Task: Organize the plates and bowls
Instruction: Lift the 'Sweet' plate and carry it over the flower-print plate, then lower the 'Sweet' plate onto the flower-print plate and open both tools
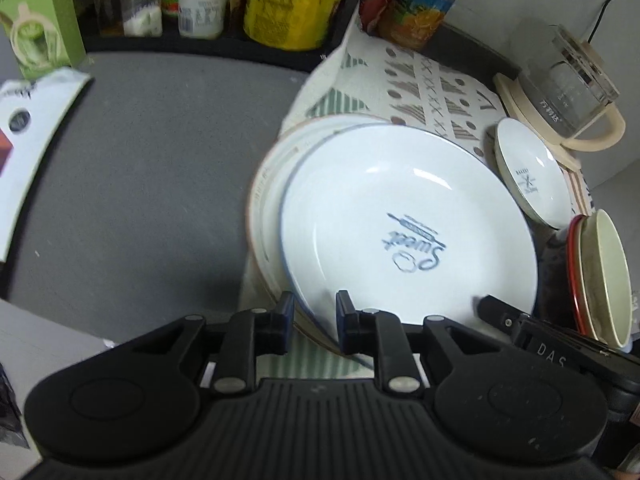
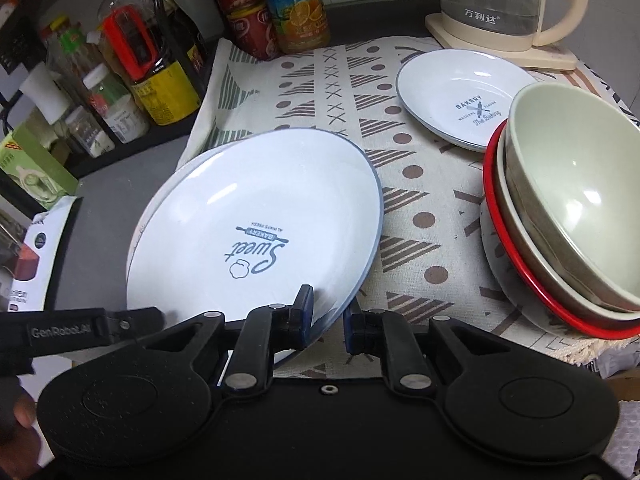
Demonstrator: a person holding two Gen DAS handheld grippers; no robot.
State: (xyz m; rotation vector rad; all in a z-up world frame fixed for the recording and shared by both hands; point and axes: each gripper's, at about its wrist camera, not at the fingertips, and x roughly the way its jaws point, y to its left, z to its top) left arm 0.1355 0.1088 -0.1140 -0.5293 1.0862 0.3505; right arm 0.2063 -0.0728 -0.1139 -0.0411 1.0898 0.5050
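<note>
A large white plate printed "Sweet" (image 1: 400, 208) (image 2: 260, 200) lies on top of a beige-rimmed plate (image 1: 264, 200) at the left edge of a patterned cloth (image 2: 320, 92). My left gripper (image 1: 316, 312) is open at the plates' near rim, which passes through the gap between its pads without being pinched. My right gripper (image 2: 328, 316) is shut on the Sweet plate's rim, one finger above it and one below. Each gripper shows in the other's view, at the plate's edge. A small "Bakery" plate (image 1: 532, 176) (image 2: 460, 92) lies further back. Nested bowls (image 1: 600, 276) (image 2: 568, 200) stand at the right.
A glass kettle on a cream base (image 1: 568, 88) (image 2: 504, 0) stands at the back right. Bottles and jars (image 1: 288, 12) (image 2: 160, 80) fill a black rack along the back. Boxes (image 1: 36, 152) lie at the left on the grey counter (image 1: 160, 160).
</note>
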